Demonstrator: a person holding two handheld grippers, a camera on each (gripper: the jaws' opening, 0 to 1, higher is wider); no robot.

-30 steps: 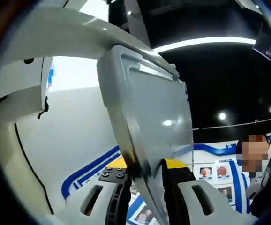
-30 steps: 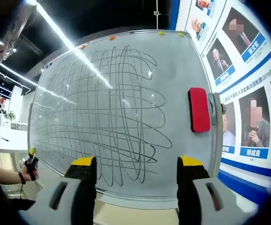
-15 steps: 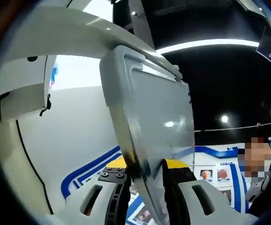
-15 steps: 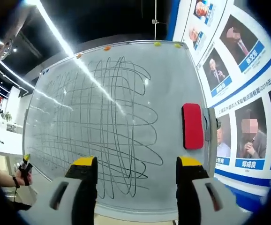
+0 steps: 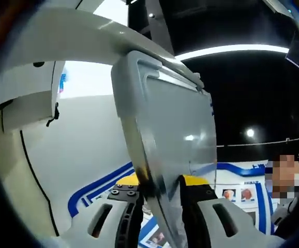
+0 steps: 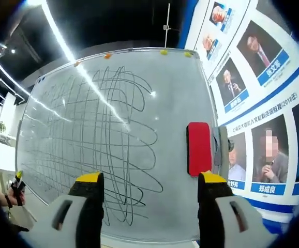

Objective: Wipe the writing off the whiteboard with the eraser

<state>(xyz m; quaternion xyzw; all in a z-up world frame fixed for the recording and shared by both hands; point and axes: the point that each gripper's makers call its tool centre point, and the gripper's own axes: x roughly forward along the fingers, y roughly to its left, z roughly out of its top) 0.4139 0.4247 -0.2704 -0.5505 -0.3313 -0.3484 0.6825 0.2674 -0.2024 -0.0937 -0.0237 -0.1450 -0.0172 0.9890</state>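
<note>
A whiteboard (image 6: 180, 98) covered with dark scribbled lines (image 6: 92, 129) faces me in the right gripper view. A red eraser (image 6: 198, 149) sticks upright at its right edge, just above my right jaw. My right gripper (image 6: 148, 178) is open in front of the board with nothing between its fingers. In the left gripper view the whiteboard (image 5: 175, 129) is seen almost edge-on. My left gripper (image 5: 160, 183) is shut on its rim. Far down at the board's lower left corner, a hand holds the yellow-tipped left gripper (image 6: 17, 180).
Portrait posters (image 6: 253, 67) cover the wall right of the board. Small coloured magnets (image 6: 162, 51) sit on the board's top rim. A white curved structure (image 5: 61, 144) stands left of the board in the left gripper view, and a person (image 5: 289, 206) is at the right edge.
The right gripper view has shifted right and nearer to the board's right edge, so the eraser now lies just above the right jaw. The left gripper keeps its hold.
</note>
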